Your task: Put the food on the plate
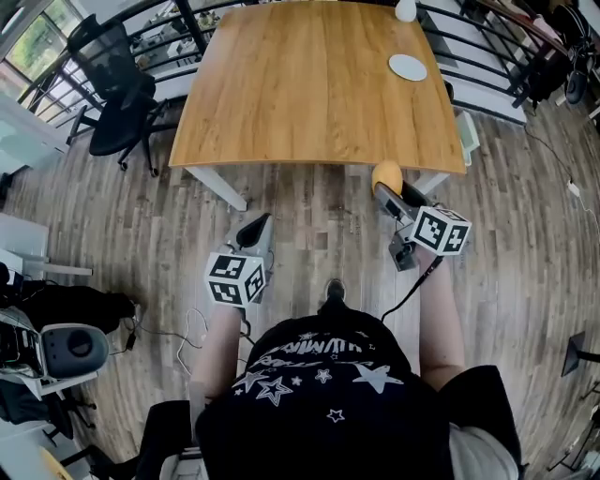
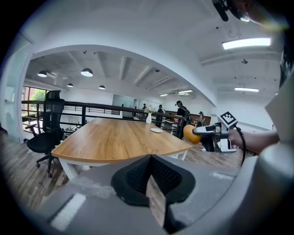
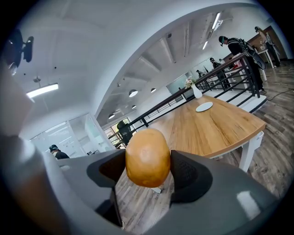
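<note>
An orange-brown bread roll sits clamped between the pads of my right gripper. From the head view the roll hangs over the floor just below the wooden table's near edge, in the right gripper. A small white plate lies at the table's far right; it also shows as plate and plate. My left gripper is over the floor left of the person, its jaws shut with nothing between them. The left gripper view shows the roll held off to the right.
A white vase stands at the table's far edge beyond the plate. A black office chair is left of the table. Black railings run behind and to the right. Cables and gear lie on the floor at left.
</note>
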Demonstrator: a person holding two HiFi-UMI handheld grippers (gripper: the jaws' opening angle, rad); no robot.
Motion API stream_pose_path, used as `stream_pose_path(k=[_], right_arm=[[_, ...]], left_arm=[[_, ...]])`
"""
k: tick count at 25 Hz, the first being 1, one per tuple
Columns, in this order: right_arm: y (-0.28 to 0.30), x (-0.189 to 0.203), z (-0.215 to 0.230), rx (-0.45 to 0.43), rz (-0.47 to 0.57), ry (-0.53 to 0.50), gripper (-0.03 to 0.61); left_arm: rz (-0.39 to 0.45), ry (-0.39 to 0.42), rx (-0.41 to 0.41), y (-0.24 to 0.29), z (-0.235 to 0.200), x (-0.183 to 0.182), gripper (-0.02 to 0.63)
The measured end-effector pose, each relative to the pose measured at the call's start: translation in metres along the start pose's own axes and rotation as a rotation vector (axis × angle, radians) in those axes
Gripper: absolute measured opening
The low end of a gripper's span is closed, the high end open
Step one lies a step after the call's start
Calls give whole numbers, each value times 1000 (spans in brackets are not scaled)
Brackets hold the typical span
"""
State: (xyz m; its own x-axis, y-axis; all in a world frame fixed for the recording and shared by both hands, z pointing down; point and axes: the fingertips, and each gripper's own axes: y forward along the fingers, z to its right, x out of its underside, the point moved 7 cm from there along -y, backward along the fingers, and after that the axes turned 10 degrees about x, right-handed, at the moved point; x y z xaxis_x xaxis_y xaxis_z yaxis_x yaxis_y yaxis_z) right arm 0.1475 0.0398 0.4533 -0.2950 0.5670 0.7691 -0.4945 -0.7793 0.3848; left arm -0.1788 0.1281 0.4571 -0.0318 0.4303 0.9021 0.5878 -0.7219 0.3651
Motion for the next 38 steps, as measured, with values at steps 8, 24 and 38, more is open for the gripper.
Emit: stream_pose_path(k=[8,24,38], right_arm=[[23,-34,41,-36,-10,0,311],[41,-64,98,0,2,46,311],[112,-128,142,94,7,42,311]], left_arm=[[9,-3,-24,52,3,-19,2],[18,27,1,125,-4,-57,2],[18,34,95,232,-70,-111,2]])
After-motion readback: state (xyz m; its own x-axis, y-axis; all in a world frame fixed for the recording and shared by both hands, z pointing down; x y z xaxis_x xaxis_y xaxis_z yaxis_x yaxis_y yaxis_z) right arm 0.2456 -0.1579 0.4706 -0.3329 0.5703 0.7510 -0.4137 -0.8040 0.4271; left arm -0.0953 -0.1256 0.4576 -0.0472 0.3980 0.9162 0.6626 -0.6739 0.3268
